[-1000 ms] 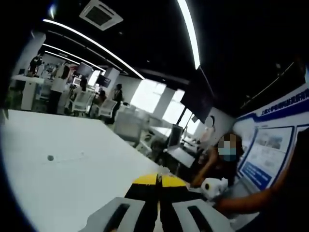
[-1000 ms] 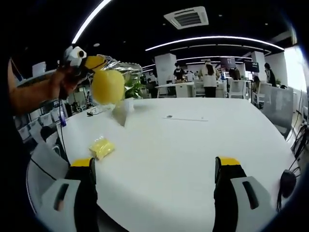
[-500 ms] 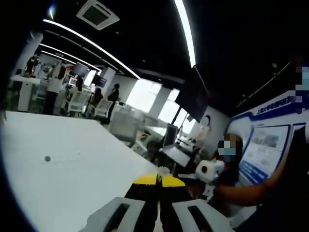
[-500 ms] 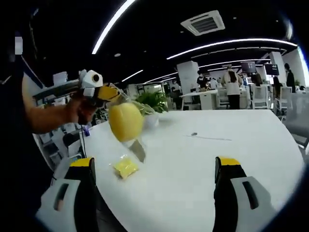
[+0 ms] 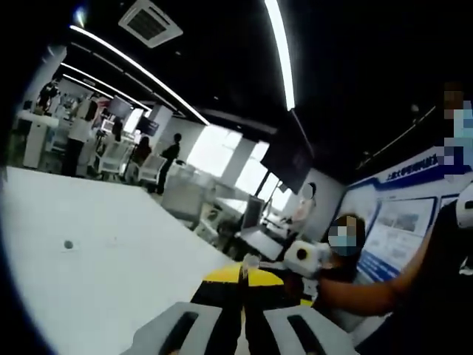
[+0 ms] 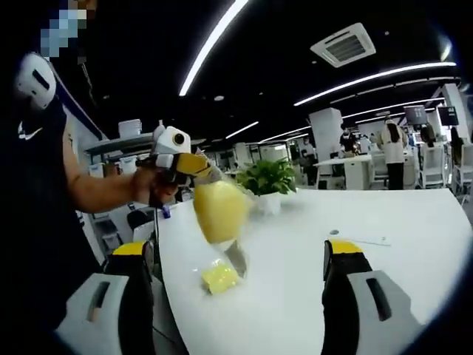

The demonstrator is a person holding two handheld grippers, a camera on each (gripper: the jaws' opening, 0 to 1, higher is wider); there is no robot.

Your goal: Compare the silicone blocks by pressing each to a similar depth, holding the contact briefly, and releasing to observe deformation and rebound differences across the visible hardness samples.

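In the right gripper view my left gripper (image 6: 201, 168) comes in from the left, held in a hand and shut on the top of a clear bag. A rounded yellow silicone block (image 6: 219, 209) hangs in that bag above the white table (image 6: 295, 296). A smaller yellow block (image 6: 220, 278) in clear wrap lies on the table just below it. My right gripper (image 6: 236, 251) stands wide open, with nothing between its yellow-tipped fingers (image 6: 341, 250). In the left gripper view my left gripper (image 5: 242, 274) has its jaws pressed together, and the bag is hidden beneath them.
A potted green plant (image 6: 272, 177) stands on the table behind the hanging block. The person's forearm (image 5: 355, 285) reaches in from the right. Behind the table (image 5: 89, 259) are office desks, chairs and other people. A small dark dot (image 5: 68, 244) marks the tabletop.
Both views have swung. The left gripper with the hanging block now sits closer to the middle of the right gripper view and lower over the table. Neither gripper's jaws changed.
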